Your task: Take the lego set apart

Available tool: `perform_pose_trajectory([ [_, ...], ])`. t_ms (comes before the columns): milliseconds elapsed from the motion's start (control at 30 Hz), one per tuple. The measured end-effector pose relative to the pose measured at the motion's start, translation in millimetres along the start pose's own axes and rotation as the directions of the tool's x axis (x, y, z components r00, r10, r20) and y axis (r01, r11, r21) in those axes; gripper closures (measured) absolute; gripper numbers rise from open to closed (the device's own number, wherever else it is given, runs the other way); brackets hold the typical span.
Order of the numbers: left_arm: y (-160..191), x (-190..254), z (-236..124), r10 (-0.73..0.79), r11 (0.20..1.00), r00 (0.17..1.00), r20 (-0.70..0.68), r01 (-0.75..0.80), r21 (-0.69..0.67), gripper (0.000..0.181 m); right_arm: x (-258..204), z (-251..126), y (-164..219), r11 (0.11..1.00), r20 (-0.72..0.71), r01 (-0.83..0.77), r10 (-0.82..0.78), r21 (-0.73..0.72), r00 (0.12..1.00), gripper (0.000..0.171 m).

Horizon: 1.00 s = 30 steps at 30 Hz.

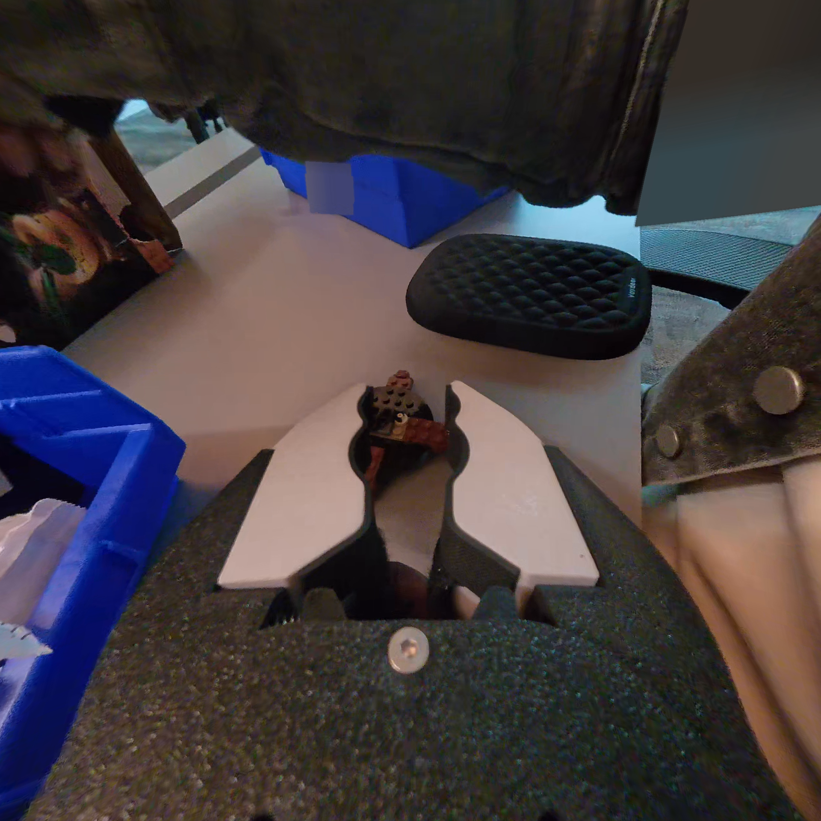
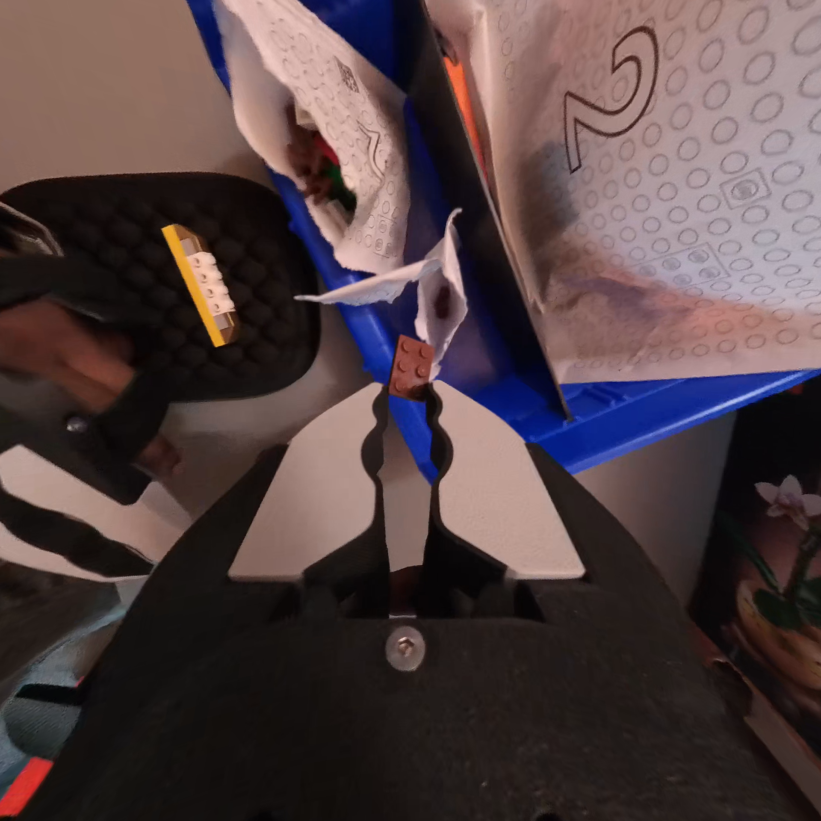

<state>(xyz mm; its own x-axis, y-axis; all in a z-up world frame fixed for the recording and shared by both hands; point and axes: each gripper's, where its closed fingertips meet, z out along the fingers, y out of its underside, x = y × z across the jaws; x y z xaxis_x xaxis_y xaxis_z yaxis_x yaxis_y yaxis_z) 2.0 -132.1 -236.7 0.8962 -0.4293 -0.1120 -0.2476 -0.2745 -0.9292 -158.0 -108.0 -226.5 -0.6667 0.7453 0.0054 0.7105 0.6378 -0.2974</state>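
White desk surface fills both views, crowded at its edges. Going left to right in the left wrist view: a blue bin with torn paper inside sits close at the left, a printed cardboard box stands behind it, a second blue bin lies farther back under hanging dark fabric, and a black quilted pad rests at the right. The left gripper is clamped on the lego set — a small cluster of grey and brown pieces held just above the desk.

In the right wrist view, a yellow and white lego piece lies on the black quilted pad at the left. The right gripper pinches a brown plate by one edge only, right at the rim of the blue bin, which is stuffed with paper bags.

Such a thin edge grip could let the plate twist free and fall outside the bin. The torn paper flaps crowd the bin's opening, so a dropped plate might catch on them.
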Motion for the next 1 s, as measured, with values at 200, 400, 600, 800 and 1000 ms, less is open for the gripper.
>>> perform_pose_trajectory([
  [200,-1,3,-3,0.015,0.999,1.0,-0.018,-0.014,0.031,0.151,5,16,-8,0.996,0.001,-0.012,0.012,-0.093,1.0,0.156],
  [400,-3,4,-6,0.019,0.998,1.0,-0.021,-0.018,0.058,0.151,12,21,-11,0.992,-0.042,-0.022,0.017,-0.123,0.999,0.155],
  [600,-2,5,-6,0.025,0.998,0.999,-0.022,-0.024,0.055,0.151,15,23,-12,0.992,-0.079,-0.005,-0.005,-0.128,0.997,0.146],
  [800,-1,5,-5,0.024,0.999,1.0,-0.019,-0.023,0.049,0.151,21,14,-19,0.998,-0.134,0.014,-0.023,-0.064,0.991,0.146],
  [1000,-2,-1,-6,-0.009,0.998,1.0,0.006,0.009,0.058,0.151,9,-23,-3,0.998,-0.211,0.05,-0.039,0.047,0.977,0.145],
])
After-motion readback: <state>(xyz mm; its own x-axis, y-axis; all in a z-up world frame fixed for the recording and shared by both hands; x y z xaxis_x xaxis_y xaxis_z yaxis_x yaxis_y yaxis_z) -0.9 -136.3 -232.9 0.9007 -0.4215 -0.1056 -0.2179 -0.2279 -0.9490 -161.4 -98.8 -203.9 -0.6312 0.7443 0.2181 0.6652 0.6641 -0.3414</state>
